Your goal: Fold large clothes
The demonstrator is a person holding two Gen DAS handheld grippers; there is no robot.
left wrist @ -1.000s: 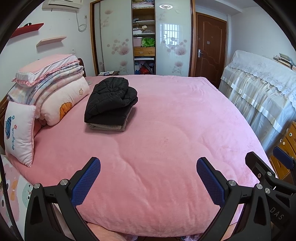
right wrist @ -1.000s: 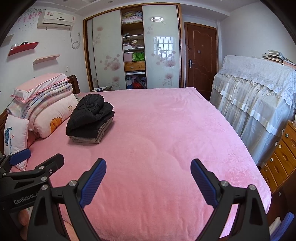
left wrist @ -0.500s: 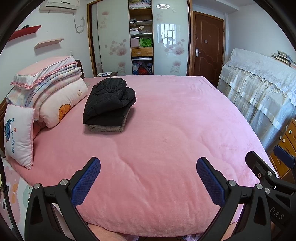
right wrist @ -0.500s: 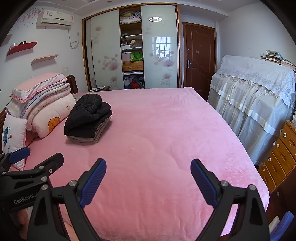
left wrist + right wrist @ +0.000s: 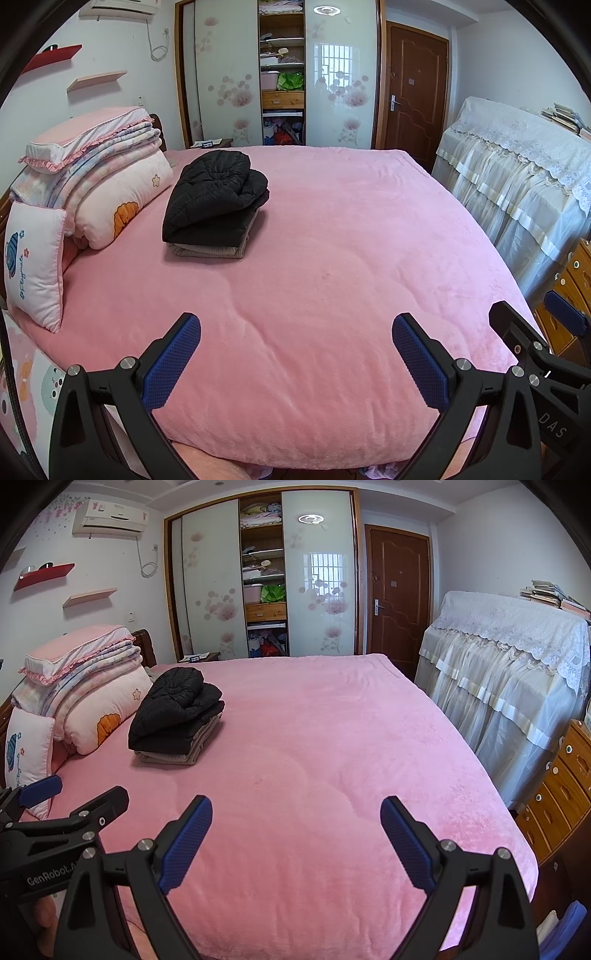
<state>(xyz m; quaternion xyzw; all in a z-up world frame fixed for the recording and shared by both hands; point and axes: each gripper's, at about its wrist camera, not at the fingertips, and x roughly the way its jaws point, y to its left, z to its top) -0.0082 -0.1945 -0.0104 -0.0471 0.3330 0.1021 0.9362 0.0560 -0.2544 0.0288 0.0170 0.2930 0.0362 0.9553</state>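
Nothing on the bed is moving since the picture a second ago; only the two cameras are sliding a tiny bit, so the clothes pile looks a little shifted to the left. Both tools are hanging over the near edge of the pink bed (image 5: 332,295). The left gripper (image 5: 296,360) is standing wide open and is holding nothing, and only pink blanket is showing between its blue pads (image 5: 171,360). The right gripper (image 5: 296,843) is wide open too, and it is holding nothing either. The two are sitting side by side, each one peeking into the other's picture. The clothes pile (image 5: 216,205) is lying far up the bed from the tools, just beside the stack of pillows (image 5: 99,181) at the head of the bed. A puffy black jacket (image 5: 175,707) is resting folded on top, and a tan folded thing (image 5: 177,755) is lying under it. The pile is probably being kept up there so the big middle of the bed is staying free for spreading out the next piece. No loose clothes are showing on the bed right now, so I think the folding is either done or waiting for a new piece. The tools are likely staying open and low so they are ready to grab cloth.
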